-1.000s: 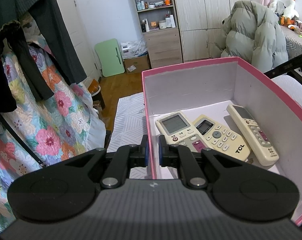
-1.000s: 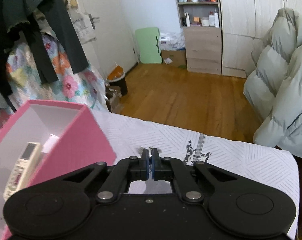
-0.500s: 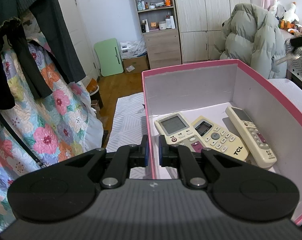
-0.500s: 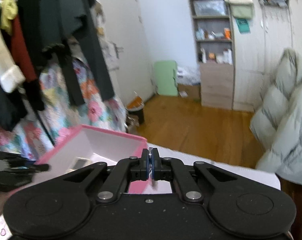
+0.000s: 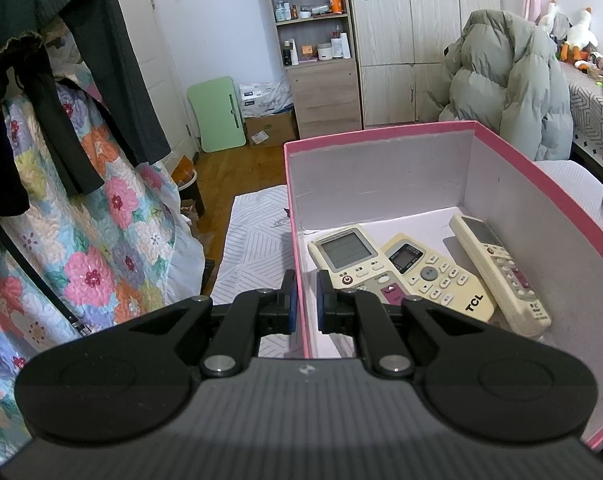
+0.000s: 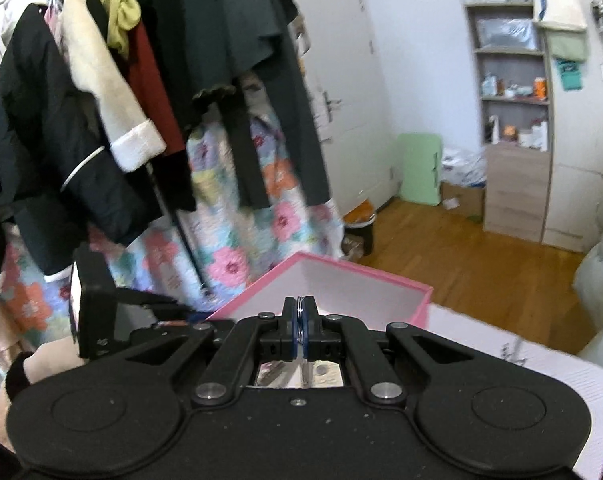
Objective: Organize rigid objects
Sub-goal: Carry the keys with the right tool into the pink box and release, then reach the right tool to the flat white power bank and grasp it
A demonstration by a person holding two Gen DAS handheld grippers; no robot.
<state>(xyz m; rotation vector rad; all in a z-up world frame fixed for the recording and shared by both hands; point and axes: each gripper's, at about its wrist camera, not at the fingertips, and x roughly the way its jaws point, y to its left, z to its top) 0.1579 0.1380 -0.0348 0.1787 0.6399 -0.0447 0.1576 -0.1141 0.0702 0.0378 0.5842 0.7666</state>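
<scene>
Now the right gripper [image 6: 300, 322], clamped on a thin silvery metal piece [image 6: 300, 307], has risen and swung until the open pink cardboard box [image 6: 341, 276] lies just ahead, likely for a drop-in, while the left gripper [image 5: 305, 300] pinches its near wall.

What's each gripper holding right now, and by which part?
The left gripper clamps the pink box's near side wall at the rim. The right gripper pinches a thin metal thing by its edge; what it is can't be told.
</scene>
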